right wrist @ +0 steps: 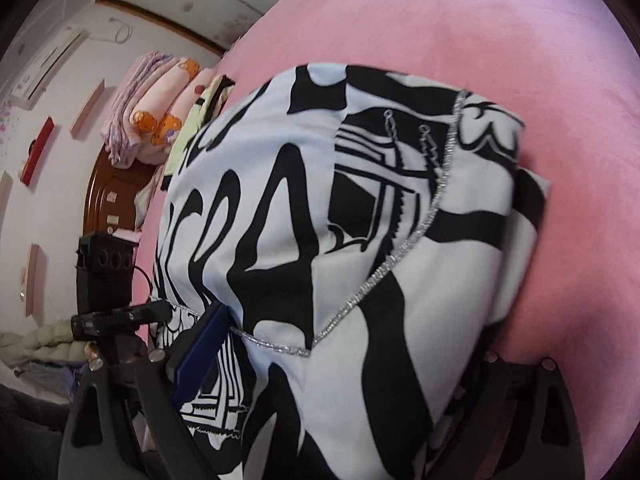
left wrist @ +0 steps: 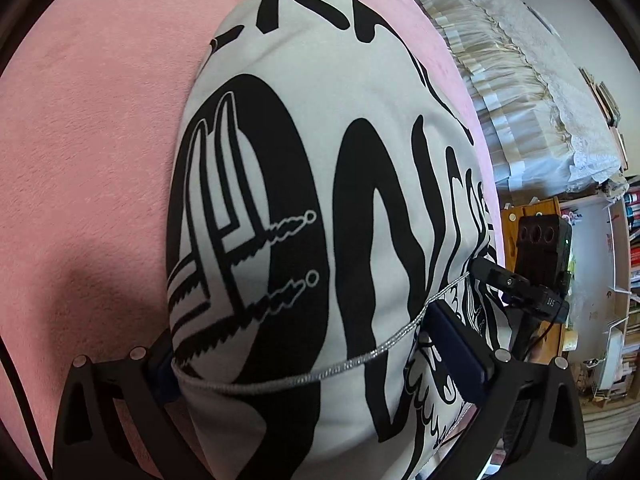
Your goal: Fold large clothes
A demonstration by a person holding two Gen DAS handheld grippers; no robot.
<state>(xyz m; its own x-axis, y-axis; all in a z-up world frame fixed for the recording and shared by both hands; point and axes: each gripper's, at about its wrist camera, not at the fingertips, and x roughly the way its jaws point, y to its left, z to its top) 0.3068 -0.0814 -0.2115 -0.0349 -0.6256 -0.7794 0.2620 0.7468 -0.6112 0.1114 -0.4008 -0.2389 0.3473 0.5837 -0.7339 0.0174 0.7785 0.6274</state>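
Observation:
A folded white garment with bold black print and a silver cord trim [left wrist: 320,200] lies on the pink bed cover [left wrist: 88,140]. My left gripper [left wrist: 300,332] hangs over its near end, jaws spread wide and open, and the cloth bulges up between the fingers. In the right wrist view the same garment [right wrist: 360,200] fills the middle. My right gripper [right wrist: 356,328] straddles it, also open. One blue pad [right wrist: 200,356] shows at the left, while cloth hides the other finger. The right gripper's black body [left wrist: 540,248] shows at the garment's right edge.
The pink cover [right wrist: 500,40] stretches well beyond the garment. Folded blankets [right wrist: 152,112] are stacked by a wooden headboard [right wrist: 108,192]. A second bed with a lace cover [left wrist: 540,80] and bookshelves [left wrist: 624,280] stand off to the right.

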